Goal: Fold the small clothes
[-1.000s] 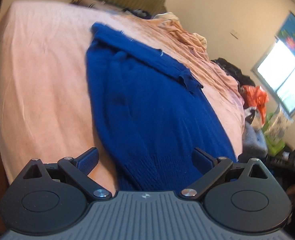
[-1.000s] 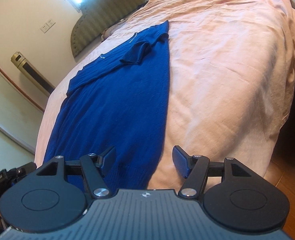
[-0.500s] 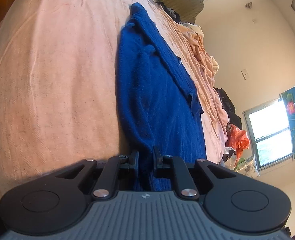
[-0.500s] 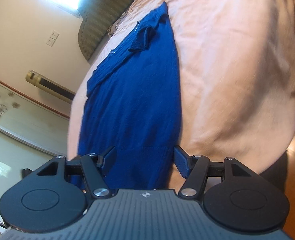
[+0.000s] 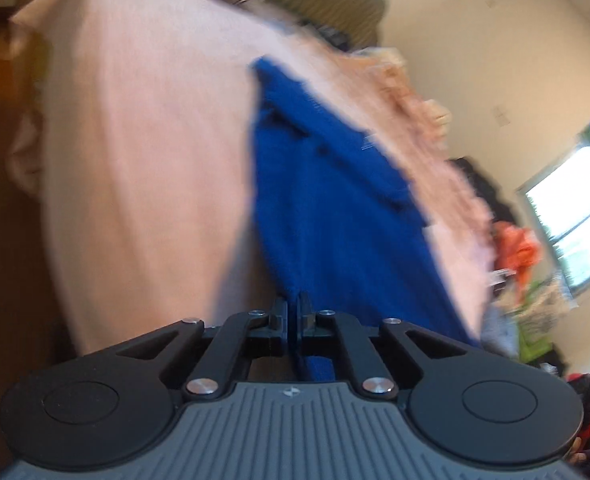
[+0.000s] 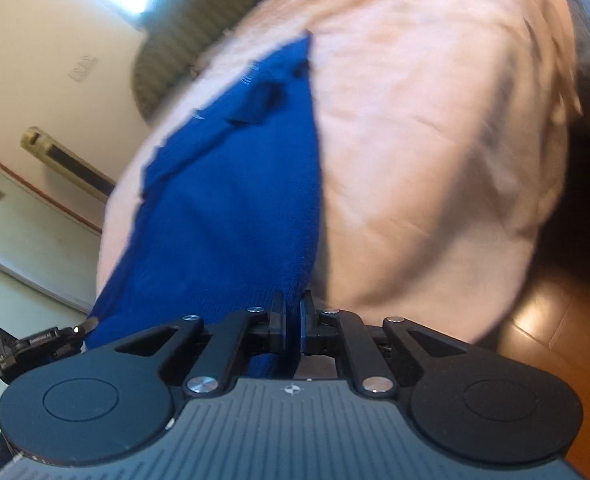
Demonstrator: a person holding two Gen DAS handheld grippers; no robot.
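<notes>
A dark blue knit sweater [image 5: 335, 208] lies stretched lengthwise on a bed with a pale pink sheet [image 5: 143, 152]. My left gripper [image 5: 293, 312] is shut on the sweater's near hem at its left corner. In the right wrist view the same blue sweater [image 6: 231, 200] runs away from me, and my right gripper [image 6: 293, 312] is shut on the hem at its right corner. The near hem hangs lifted between both grippers, off the pink sheet [image 6: 435, 152]. Both views are motion-blurred.
A padded headboard [image 6: 183, 52] stands at the bed's far end. Crumpled peach bedding [image 5: 407, 92] and a pile of clothes [image 5: 515, 240] lie past the sweater, near a window [image 5: 575, 212]. Wooden floor [image 6: 567, 344] borders the bed's right side.
Both grippers went from open over the hem to shut on it; the right one closed in the last half second. The hem corners are now raised and both cameras are moving.
</notes>
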